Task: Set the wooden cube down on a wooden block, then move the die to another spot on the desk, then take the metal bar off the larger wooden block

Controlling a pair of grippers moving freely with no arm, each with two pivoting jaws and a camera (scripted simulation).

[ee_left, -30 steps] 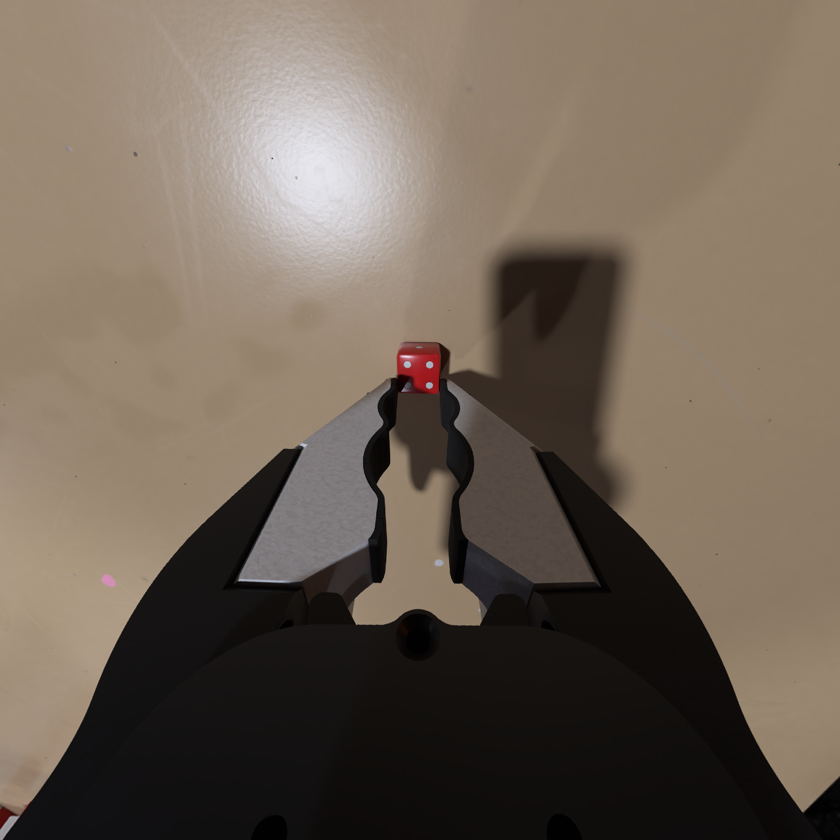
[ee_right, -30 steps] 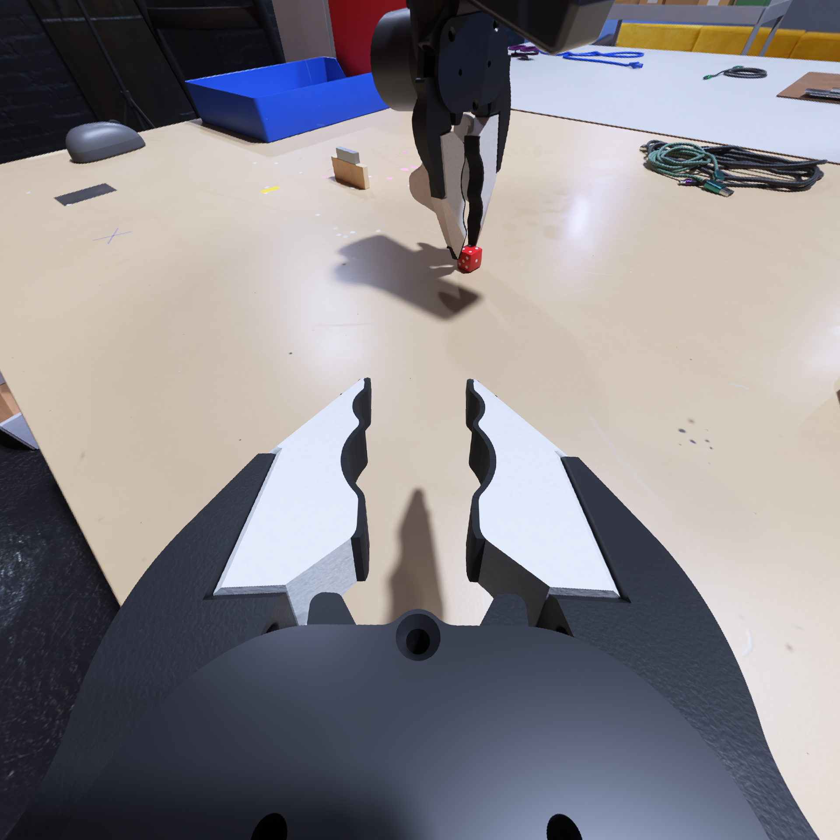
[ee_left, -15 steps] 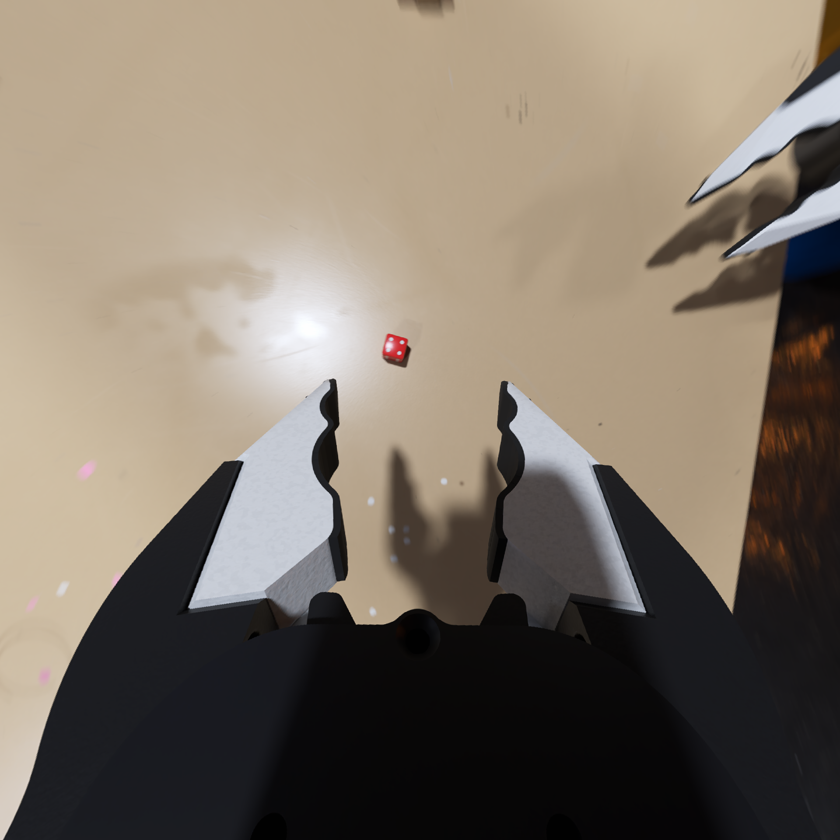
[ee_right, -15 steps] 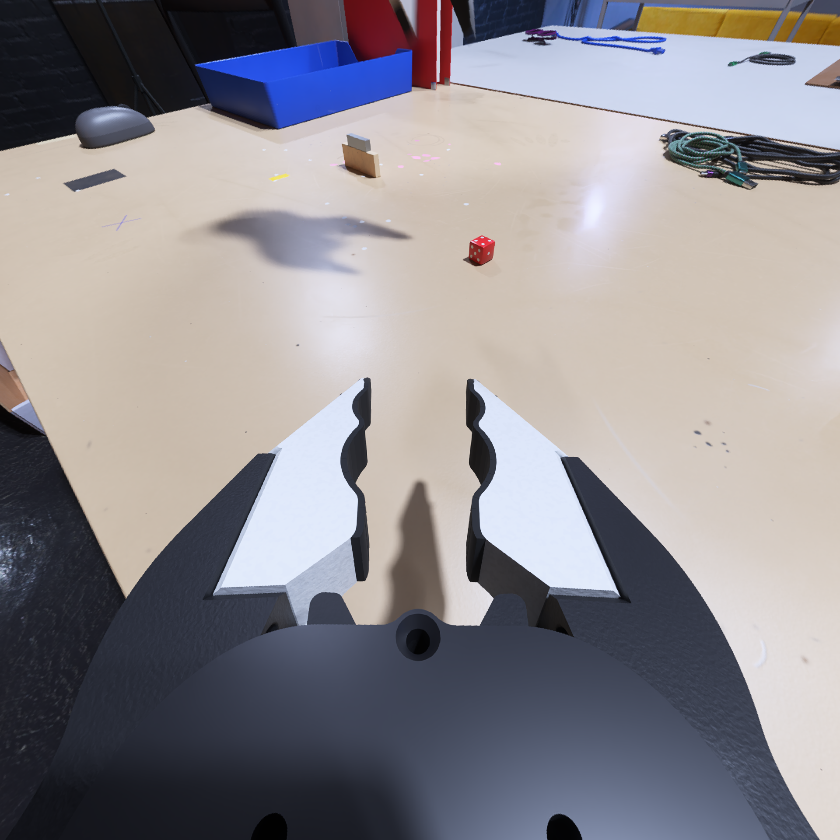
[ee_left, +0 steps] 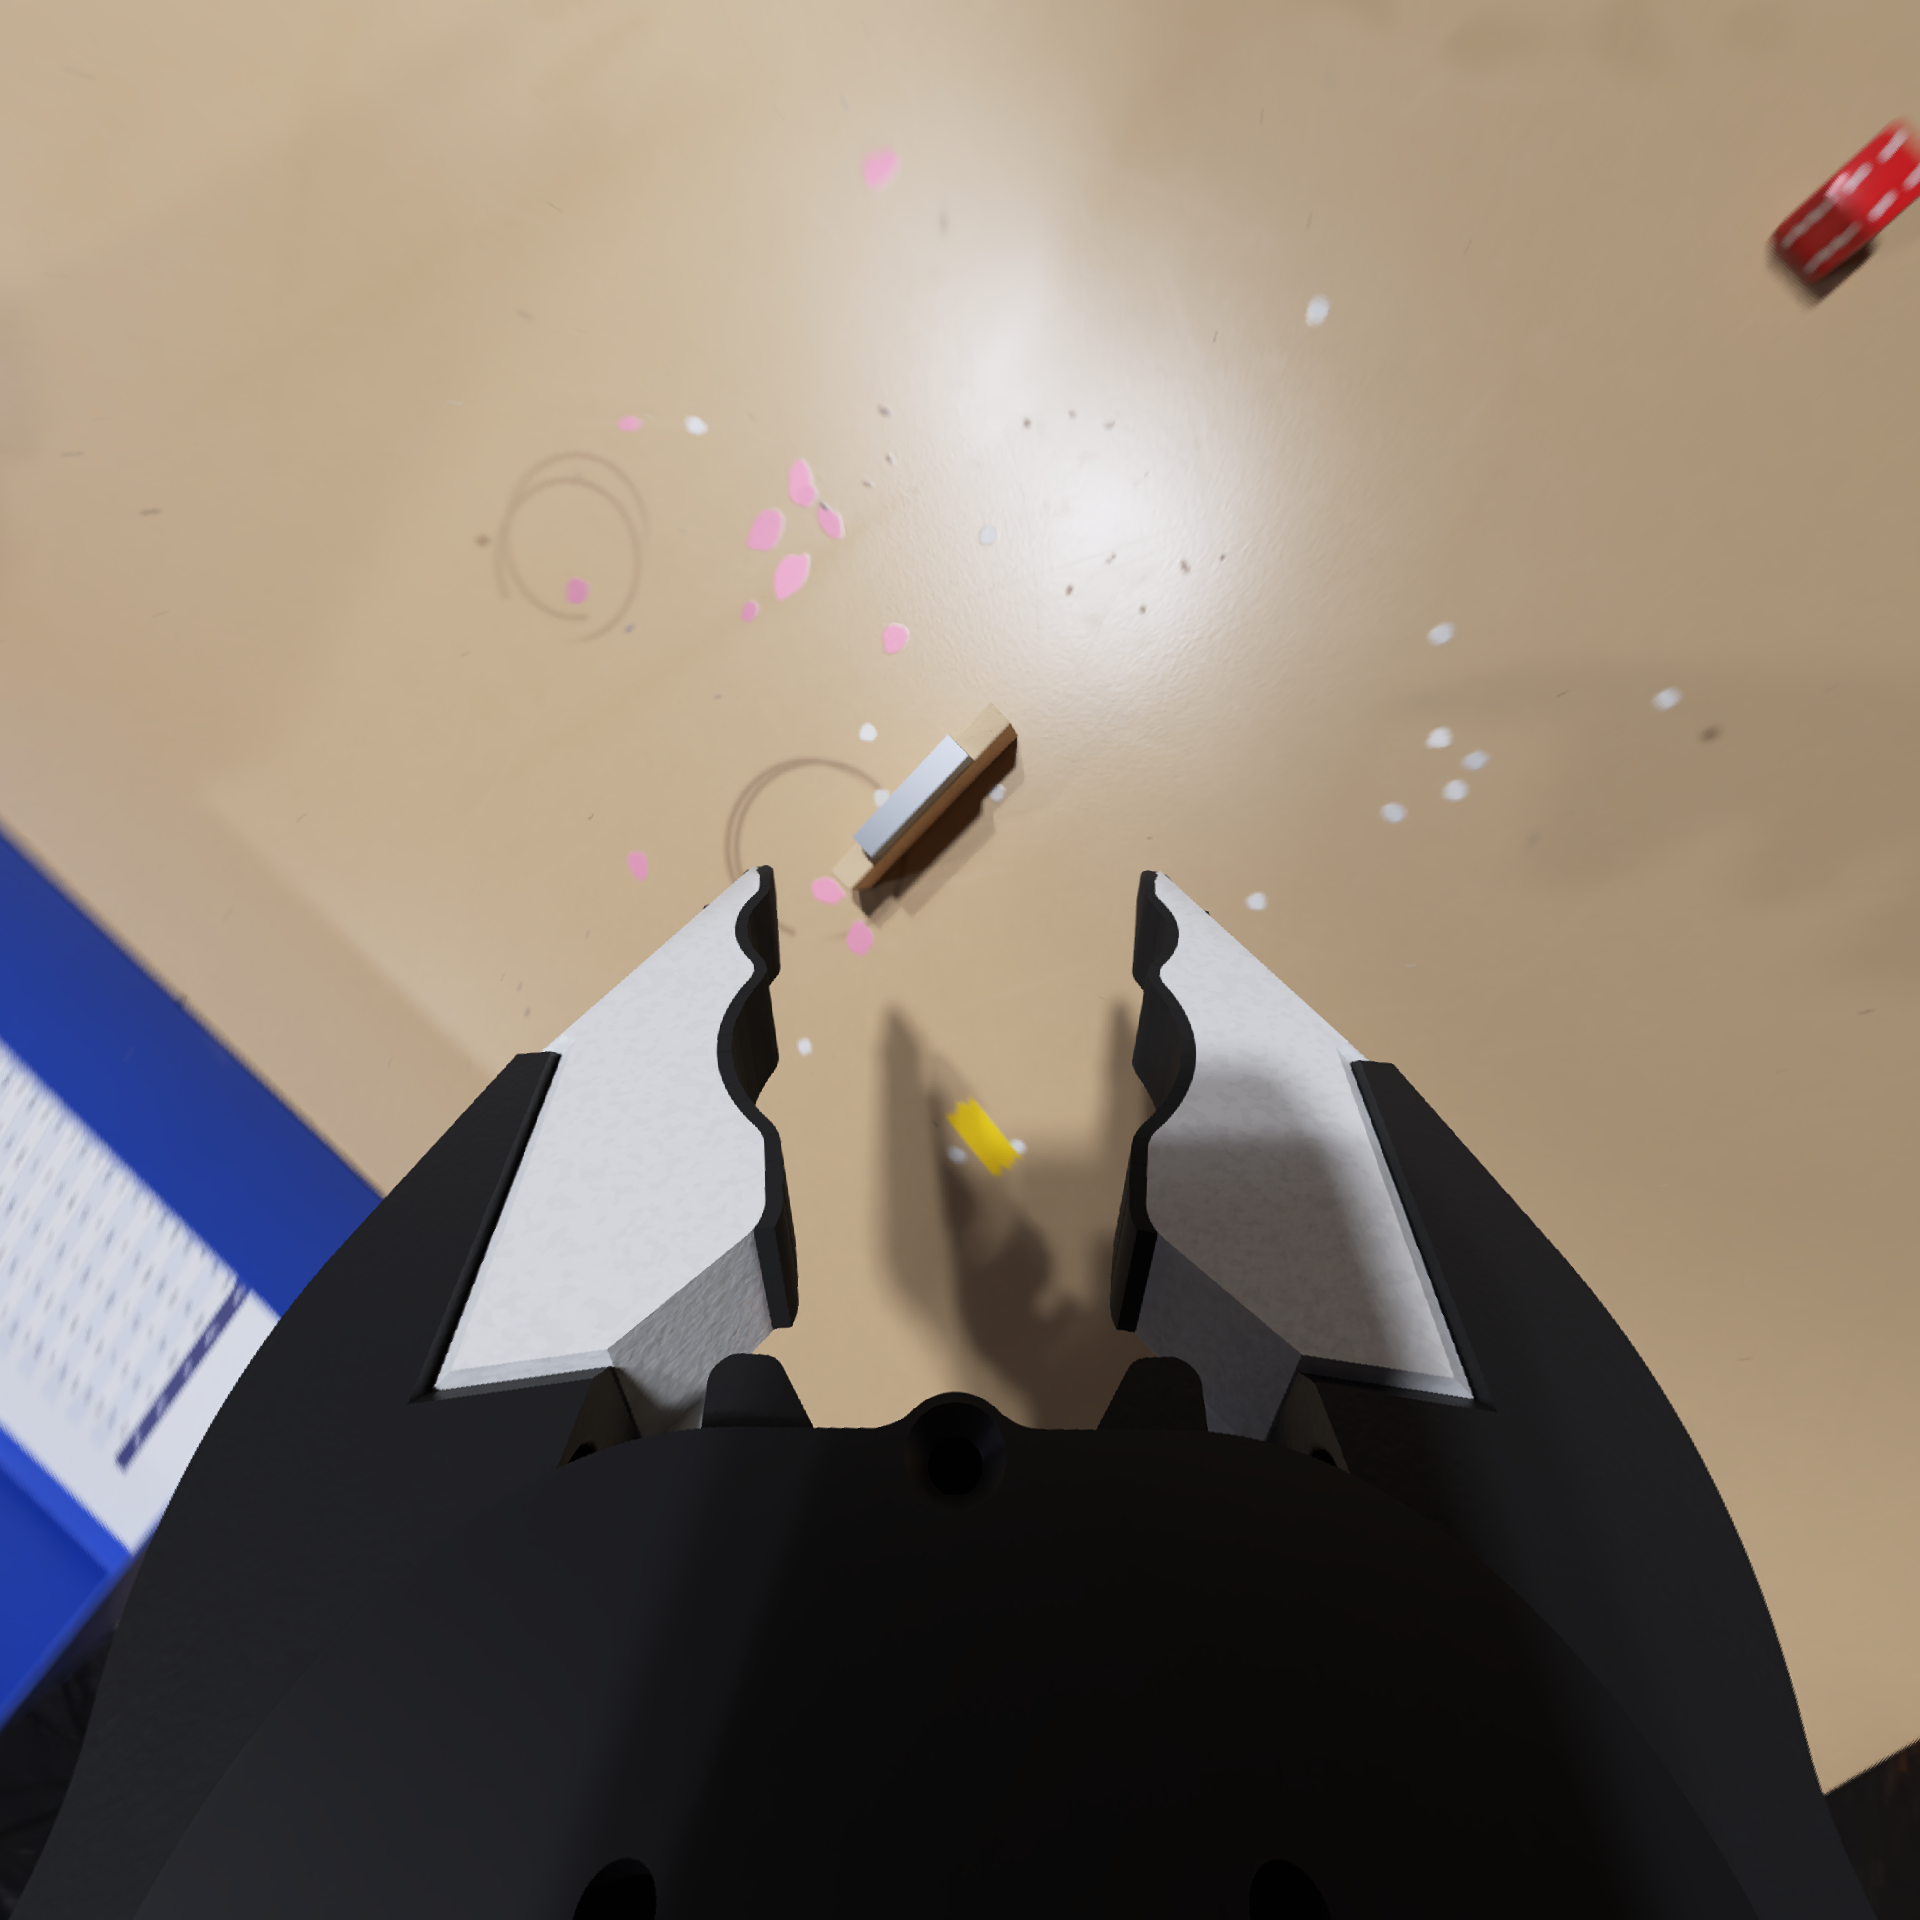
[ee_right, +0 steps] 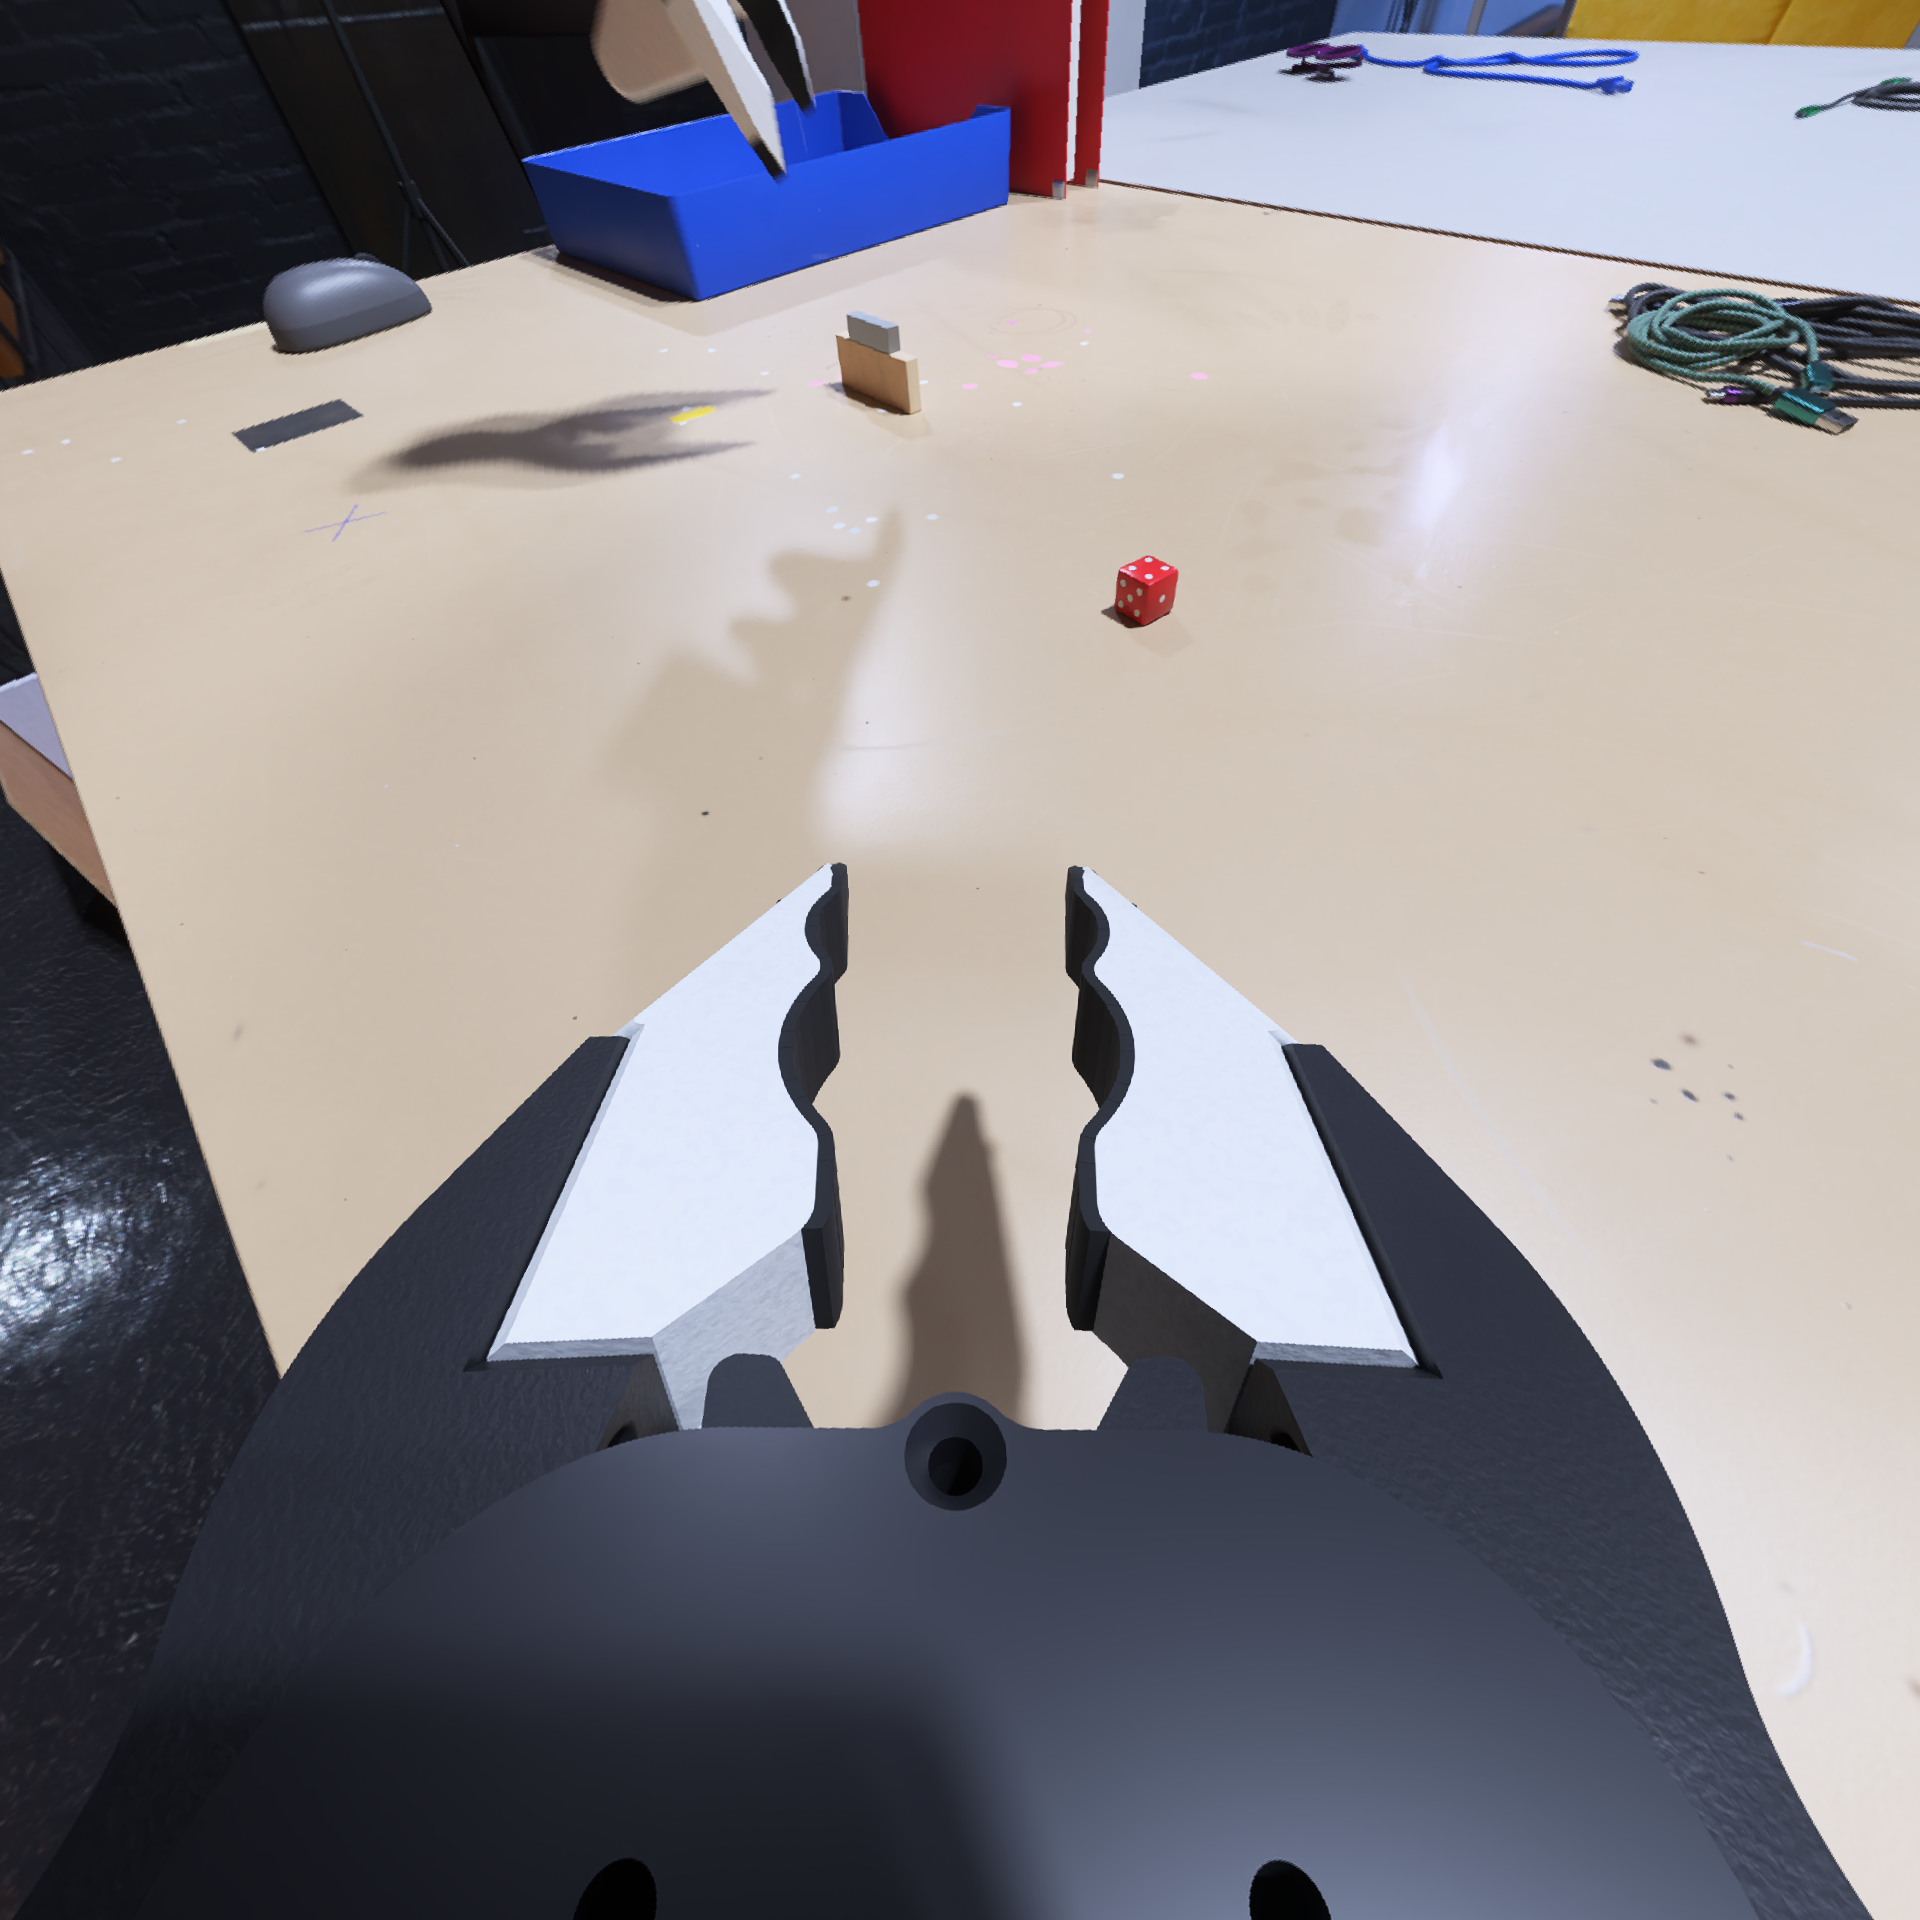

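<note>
A grey metal bar (ee_left: 912, 797) lies on top of a thin wooden block (ee_left: 951, 816) standing on edge on the tan desk. My left gripper (ee_left: 954, 875) is open and empty, high above the desk, with the block just ahead of its left fingertip. The bar (ee_right: 873, 331) and the block (ee_right: 879, 376) also show far off in the right wrist view. The red die (ee_right: 1145, 590) rests alone on the desk; it shows blurred at the left wrist view's top right (ee_left: 1849, 213). My right gripper (ee_right: 956, 878) is open and empty, low over the desk's near part. No wooden cube shows.
A blue bin (ee_right: 769, 203) stands at the desk's far left, also at the left wrist view's left edge (ee_left: 114, 1039). A grey rounded object (ee_right: 343, 301), a dark patch (ee_right: 297, 424), coiled cables (ee_right: 1766, 343), a red panel (ee_right: 977, 83) and a white table (ee_right: 1507, 135) lie beyond.
My left gripper let go of the die, opened, rose and swung away to above the block with the metal bar. The die stays on the desk. My right gripper has hardly moved.
</note>
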